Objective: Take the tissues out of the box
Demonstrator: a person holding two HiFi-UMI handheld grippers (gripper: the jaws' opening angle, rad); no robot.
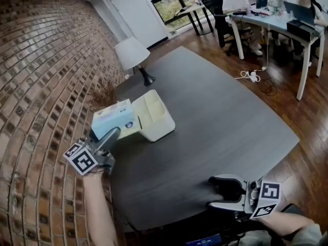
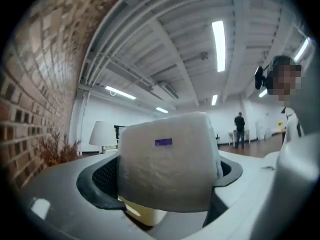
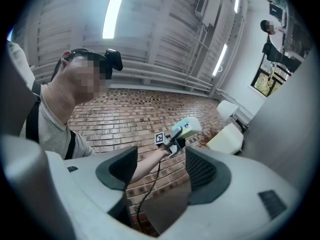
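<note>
Left claw was clamped on the tissue pack — the pack filled the gap between both pads and stuck out past the jaw tips. Cream box stood on the table just beyond the pack. Right claw was open, nothing between its jaws — well apart from the box.

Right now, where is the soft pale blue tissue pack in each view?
Head view: tissue pack left of centre, beside the cream box.
Left gripper view: tissue pack centre, between the jaws.
Right gripper view: tissue pack small, just right of centre.
Shared landmark: white shaded lamp.
</note>
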